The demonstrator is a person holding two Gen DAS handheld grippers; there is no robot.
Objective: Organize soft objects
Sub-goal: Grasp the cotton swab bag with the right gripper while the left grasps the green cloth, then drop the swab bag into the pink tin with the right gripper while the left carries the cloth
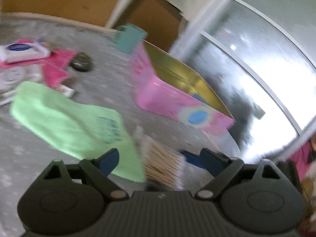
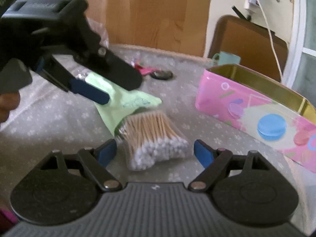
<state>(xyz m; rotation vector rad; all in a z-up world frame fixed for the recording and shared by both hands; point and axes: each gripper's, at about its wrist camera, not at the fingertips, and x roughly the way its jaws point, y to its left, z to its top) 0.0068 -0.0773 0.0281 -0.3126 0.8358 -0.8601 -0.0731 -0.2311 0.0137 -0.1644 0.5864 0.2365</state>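
A light green cloth lies on the grey table cover; it also shows in the right wrist view. A clear bag of cotton swabs lies beside it, also seen in the left wrist view. An open pink tin box with a gold inside stands to the right, and shows in the left wrist view. My left gripper is open above the cloth's edge and the swabs. My right gripper is open with the swab bag between its fingers. The left gripper's fingers hover over the cloth.
A wipes pack, pink packets, a dark round lid and a white round item lie at the far left. A teal cup stands behind the tin. A wooden chair back and a window are behind.
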